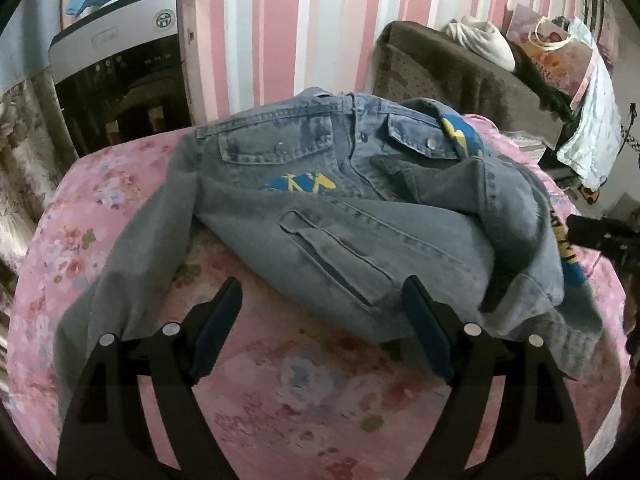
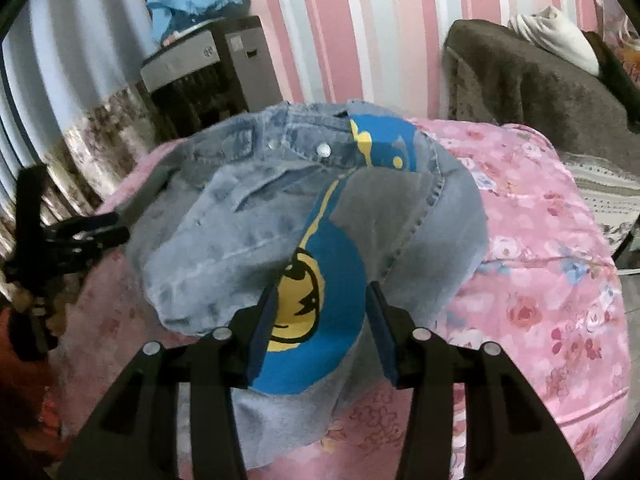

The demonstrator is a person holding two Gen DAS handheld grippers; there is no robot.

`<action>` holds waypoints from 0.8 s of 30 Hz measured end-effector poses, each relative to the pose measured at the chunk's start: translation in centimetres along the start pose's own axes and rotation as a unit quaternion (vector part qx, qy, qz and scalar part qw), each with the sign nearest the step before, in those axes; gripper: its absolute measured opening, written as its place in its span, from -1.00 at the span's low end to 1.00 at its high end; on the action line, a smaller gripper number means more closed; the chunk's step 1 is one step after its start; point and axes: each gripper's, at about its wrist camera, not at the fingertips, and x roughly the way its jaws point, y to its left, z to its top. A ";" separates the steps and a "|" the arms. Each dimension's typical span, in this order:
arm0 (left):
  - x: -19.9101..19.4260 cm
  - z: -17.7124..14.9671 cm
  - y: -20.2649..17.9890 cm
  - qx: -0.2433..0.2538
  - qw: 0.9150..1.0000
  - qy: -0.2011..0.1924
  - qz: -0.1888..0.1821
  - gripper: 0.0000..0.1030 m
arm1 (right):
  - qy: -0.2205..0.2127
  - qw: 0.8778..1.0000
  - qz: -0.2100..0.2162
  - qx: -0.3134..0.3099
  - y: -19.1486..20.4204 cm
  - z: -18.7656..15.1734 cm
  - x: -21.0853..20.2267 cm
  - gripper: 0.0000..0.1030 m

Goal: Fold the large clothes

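A half-folded denim jacket (image 1: 360,208) lies mid-frame on a pink bedspread (image 1: 280,400); left gripper (image 1: 324,316) wide, right gripper (image 2: 320,320) half-open, both empty, poised to re-grip.

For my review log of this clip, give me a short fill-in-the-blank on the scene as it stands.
1. The garment on the bedspread is a ____ jacket.
2. The bedspread is pink with a ____ pattern.
3. The left tongs stand ____, gripping nothing.
4. The round face printed on the blue patch is ____.

Missing words: denim; floral; open; yellow
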 end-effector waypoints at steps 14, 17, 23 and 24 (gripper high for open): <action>4.8 0.5 -1.8 -0.007 0.997 0.055 -0.050 -0.49 | 0.038 0.999 -0.026 -0.001 0.4 -1.4 2.9 -0.72; 5.1 0.4 -1.9 -0.002 0.998 0.053 -0.044 -0.69 | 0.012 0.992 -0.120 -0.038 -0.8 -1.0 1.7 -0.89; 4.7 1.3 -0.5 0.001 0.998 0.050 -0.037 -0.87 | 0.006 0.953 -0.300 -0.031 -9.0 1.4 0.3 -0.90; 4.6 1.5 -0.4 0.005 0.998 0.048 -0.031 -0.88 | 0.016 0.948 -0.318 -0.018 -10.9 1.8 0.5 -0.89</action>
